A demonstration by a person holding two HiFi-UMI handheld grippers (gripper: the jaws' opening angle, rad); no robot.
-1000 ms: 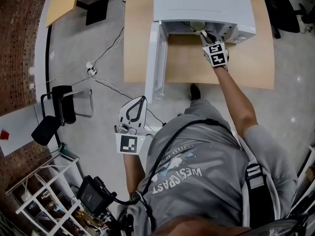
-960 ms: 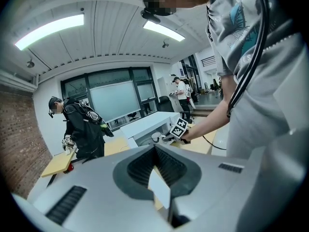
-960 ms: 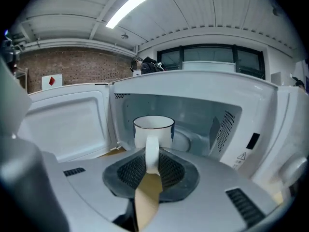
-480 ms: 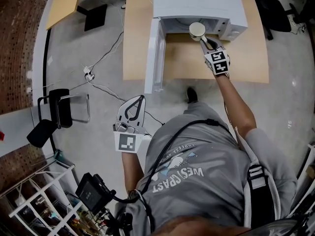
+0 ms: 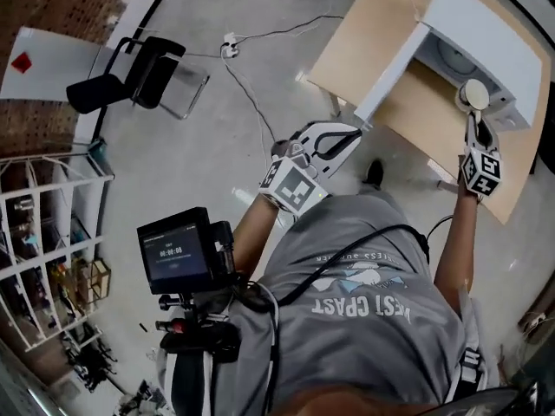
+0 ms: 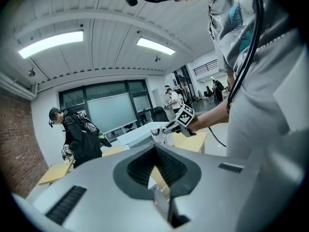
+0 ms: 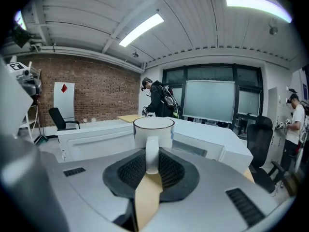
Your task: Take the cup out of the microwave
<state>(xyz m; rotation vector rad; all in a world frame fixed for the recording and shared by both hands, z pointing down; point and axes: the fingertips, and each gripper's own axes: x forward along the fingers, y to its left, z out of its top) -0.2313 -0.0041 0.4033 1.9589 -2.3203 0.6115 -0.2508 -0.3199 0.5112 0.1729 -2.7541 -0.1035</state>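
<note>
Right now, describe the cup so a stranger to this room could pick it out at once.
Find the white microwave, door open, on the wooden table. Just outside its opening, the right hand-held gripper holds the cup by its handle: the only small, round, white mug, dark-rimmed.

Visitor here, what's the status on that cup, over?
Right gripper shut on cup handle. Left gripper shut, empty. Cup held clear of microwave, door open. Nothing in the way.
</note>
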